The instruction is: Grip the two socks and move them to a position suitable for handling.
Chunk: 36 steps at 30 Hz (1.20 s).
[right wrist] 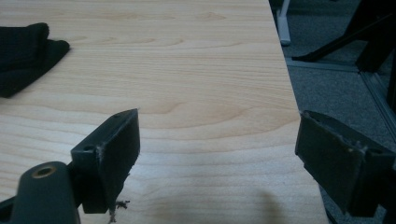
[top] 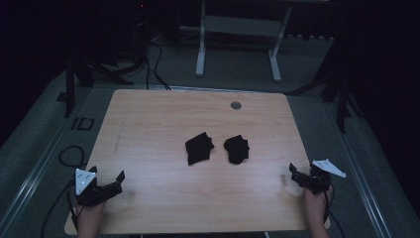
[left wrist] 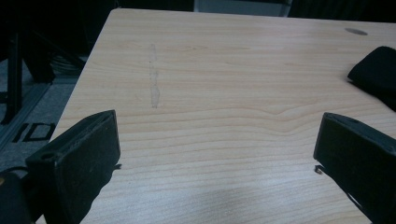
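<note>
Centrally two black cloths, tongs apart

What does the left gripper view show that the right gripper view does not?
Left gripper view alone: a pale streak on the wood, a grey grommet near the far edge, and floor lettering beyond the table's left edge.

Right gripper view alone: the table's right edge, grey carpet past it, and a white leg of another table.

Both: the wooden table, open black jaws with nothing between them, and part of a black cloth at the frame edge; whether it is the same cloth is unclear.
</note>
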Each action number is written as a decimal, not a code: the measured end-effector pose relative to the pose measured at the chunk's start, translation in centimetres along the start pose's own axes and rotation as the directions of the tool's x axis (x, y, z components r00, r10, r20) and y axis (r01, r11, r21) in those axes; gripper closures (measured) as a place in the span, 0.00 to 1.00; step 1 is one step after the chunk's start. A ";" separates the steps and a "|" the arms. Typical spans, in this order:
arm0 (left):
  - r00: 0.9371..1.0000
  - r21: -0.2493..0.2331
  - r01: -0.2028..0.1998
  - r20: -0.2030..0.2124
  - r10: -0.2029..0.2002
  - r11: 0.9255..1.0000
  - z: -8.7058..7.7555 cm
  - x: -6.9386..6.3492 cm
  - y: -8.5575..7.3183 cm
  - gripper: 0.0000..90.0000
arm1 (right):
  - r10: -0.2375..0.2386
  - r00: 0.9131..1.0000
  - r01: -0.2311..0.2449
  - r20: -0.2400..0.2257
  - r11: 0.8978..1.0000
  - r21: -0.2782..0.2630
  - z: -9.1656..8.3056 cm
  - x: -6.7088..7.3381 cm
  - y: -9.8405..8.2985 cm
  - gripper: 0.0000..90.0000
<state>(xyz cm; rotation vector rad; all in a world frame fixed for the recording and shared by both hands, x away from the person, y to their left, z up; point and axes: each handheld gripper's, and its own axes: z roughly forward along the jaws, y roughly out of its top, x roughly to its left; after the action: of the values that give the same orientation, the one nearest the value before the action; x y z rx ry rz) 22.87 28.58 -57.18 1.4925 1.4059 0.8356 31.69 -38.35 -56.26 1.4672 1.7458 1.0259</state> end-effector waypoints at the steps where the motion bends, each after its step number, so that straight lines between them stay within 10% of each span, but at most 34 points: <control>1: 1.000 0.001 0.000 0.001 0.000 1.000 0.0 0.1 0.0 0.01 | 0.014 1.000 -0.014 0.005 1.000 0.014 0.2 -0.2 0.1 0.15; 12: 1.000 -0.001 0.006 0.009 -0.006 1.000 -0.1 0.0 0.0 0.01 | -0.035 0.995 0.043 -0.094 0.995 0.089 1.0 0.2 0.5 0.15; 19: 1.000 -0.007 0.010 0.013 -0.010 1.000 -0.1 0.0 0.1 0.01 | -0.097 0.973 0.128 -0.209 0.982 0.141 1.4 2.1 1.5 0.16; 26: 0.999 0.002 -0.004 0.040 0.004 1.000 -0.1 -0.5 0.1 0.01 | -0.140 0.929 0.207 -0.342 0.964 0.167 3.0 5.5 3.2 0.14; 31: 0.999 0.003 -0.008 0.047 0.008 1.000 0.0 -0.6 0.1 0.01 | -0.134 0.924 0.199 -0.358 0.968 0.152 4.1 7.3 4.3 0.14; 36: 0.999 0.006 -0.005 0.051 0.005 1.000 0.0 -0.6 0.2 0.01 | -0.181 0.894 0.264 -0.409 0.952 0.157 6.1 10.0 5.7 0.15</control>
<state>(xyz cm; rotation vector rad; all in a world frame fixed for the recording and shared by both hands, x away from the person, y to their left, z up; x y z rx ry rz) 22.86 28.03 -56.98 1.5126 1.3684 0.7914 37.84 -27.07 -54.19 1.1948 2.3105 1.0911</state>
